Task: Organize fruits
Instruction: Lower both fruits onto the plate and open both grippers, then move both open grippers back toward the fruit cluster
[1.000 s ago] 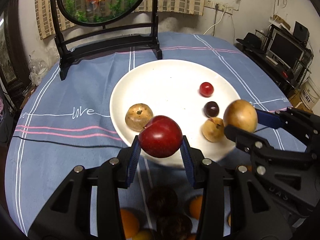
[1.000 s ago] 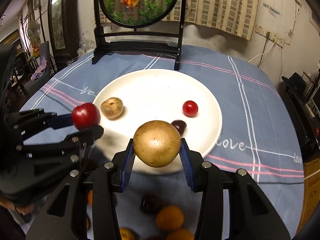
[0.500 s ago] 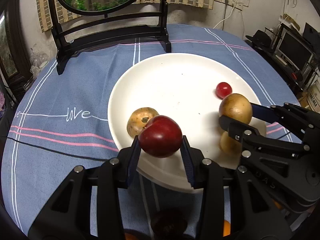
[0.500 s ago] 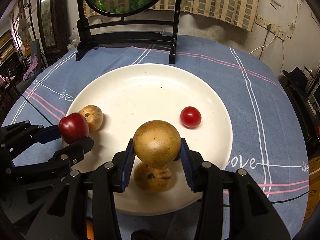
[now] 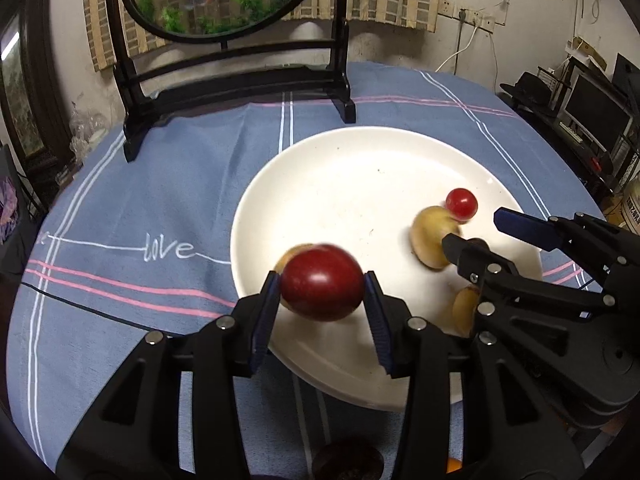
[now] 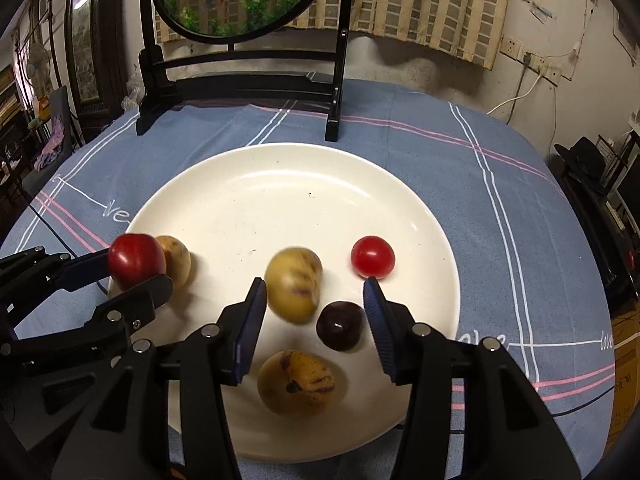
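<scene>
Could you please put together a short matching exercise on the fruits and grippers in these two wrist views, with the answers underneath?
Things:
1. dark red apple
2. small bright red fruit
3. dark purple fruit
4. right gripper

States:
A. open, with a yellowish fruit blurred between its fingers
B. lying on the white plate between the open fingers, nearer the right one
C. clamped in the left gripper
D. lying on the plate beyond the right gripper's right finger

Pairs: 1-C, 2-D, 3-B, 4-A
</scene>
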